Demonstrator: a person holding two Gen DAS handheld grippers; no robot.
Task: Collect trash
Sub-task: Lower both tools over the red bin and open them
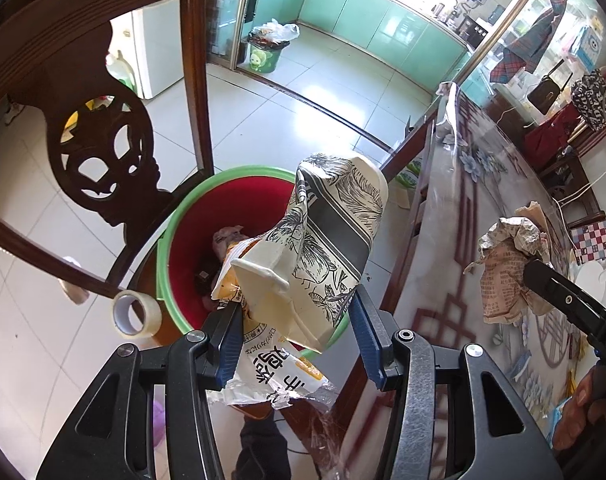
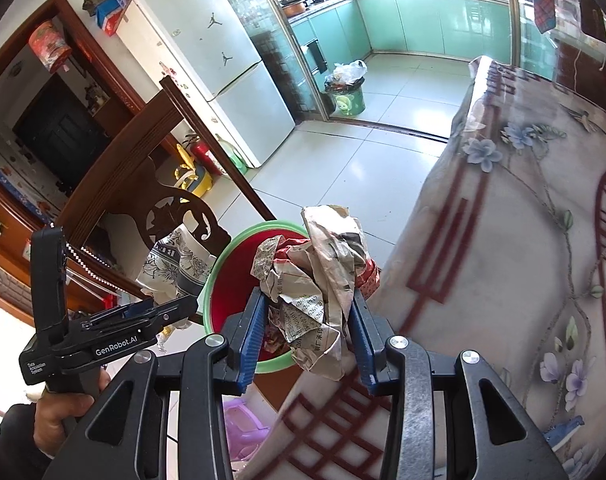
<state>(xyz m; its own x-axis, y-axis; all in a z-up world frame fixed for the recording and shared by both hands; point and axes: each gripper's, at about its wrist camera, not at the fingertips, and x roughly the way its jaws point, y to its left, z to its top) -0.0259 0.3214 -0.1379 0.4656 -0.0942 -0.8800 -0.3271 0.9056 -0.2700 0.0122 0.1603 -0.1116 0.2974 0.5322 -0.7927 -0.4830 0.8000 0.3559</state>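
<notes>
My left gripper (image 1: 299,320) is shut on a crushed paper cup (image 1: 327,240) with a black leaf print, plus a yellow-white snack wrapper (image 1: 271,368), held above the red bin with a green rim (image 1: 171,240). Some trash lies inside the bin. My right gripper (image 2: 309,320) is shut on a crumpled newspaper ball (image 2: 323,280), held over the table edge beside the same bin (image 2: 227,276). The left gripper (image 2: 171,308) and its cup (image 2: 175,264) show in the right wrist view; the newspaper (image 1: 507,272) shows in the left wrist view.
A carved dark wooden chair (image 1: 99,152) stands left of the bin, with a tape roll (image 1: 137,314) on it. The table (image 2: 523,240) has a floral plastic cover. A fridge (image 2: 207,60) and a second green bin (image 2: 345,98) stand farther off. A purple stool (image 2: 243,428) sits below.
</notes>
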